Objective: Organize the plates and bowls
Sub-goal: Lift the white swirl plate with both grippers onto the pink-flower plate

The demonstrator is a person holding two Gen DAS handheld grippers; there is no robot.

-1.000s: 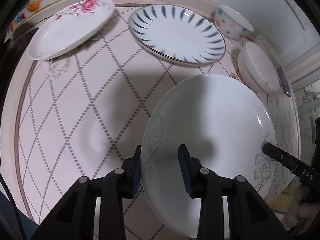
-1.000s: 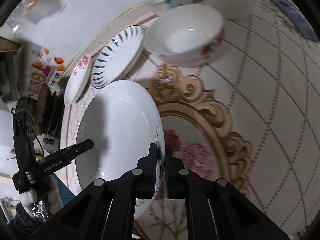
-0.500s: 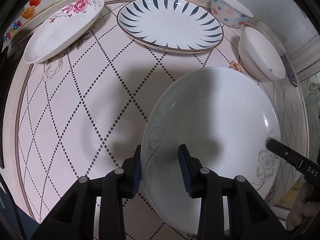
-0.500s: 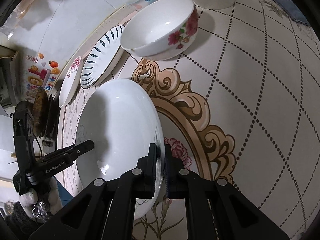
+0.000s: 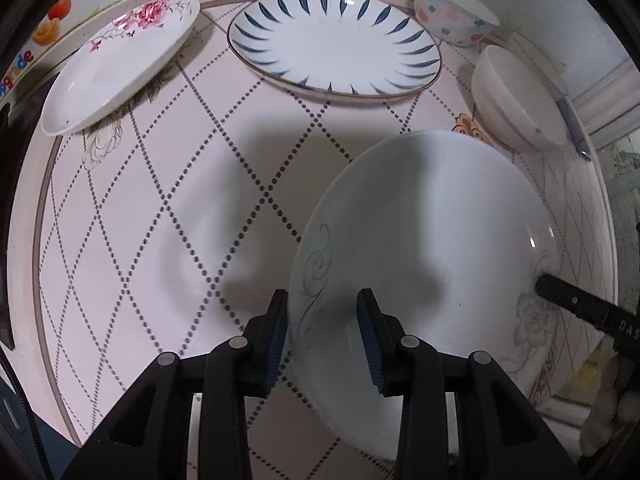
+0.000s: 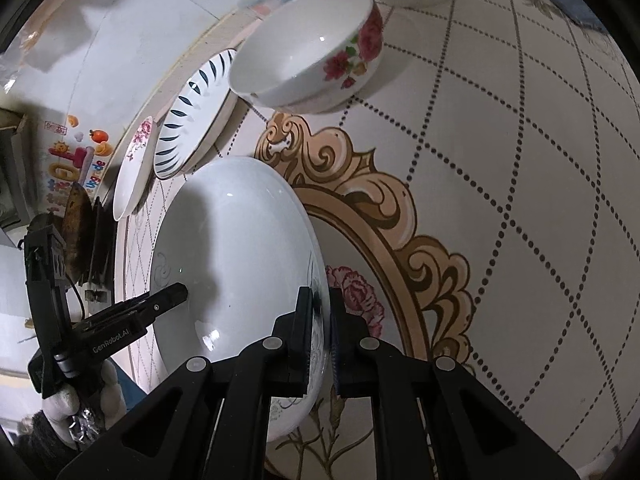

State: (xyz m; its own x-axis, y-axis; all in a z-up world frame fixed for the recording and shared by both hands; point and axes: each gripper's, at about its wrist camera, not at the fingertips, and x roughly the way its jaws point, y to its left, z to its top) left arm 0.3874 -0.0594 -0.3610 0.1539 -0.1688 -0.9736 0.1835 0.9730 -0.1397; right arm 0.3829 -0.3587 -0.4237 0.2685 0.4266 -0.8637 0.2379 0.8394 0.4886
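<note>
A large white plate with faint grey scrolls is held above the table. My right gripper is shut on its rim; it shows as a black finger at the plate's right edge in the left wrist view. My left gripper is open, its jaws either side of the plate's near left rim without pinching it. The plate also shows in the right wrist view. Behind lie a pink-flower plate and a blue-leaf plate.
A dotted bowl and a plain white bowl stand at the back right. A rose-patterned bowl sits beyond the plate in the right wrist view. The pink diamond-patterned table ends at a wall behind.
The held plate and both grippers have shifted slightly back from the far plates and bowls. The grips have not changed.
</note>
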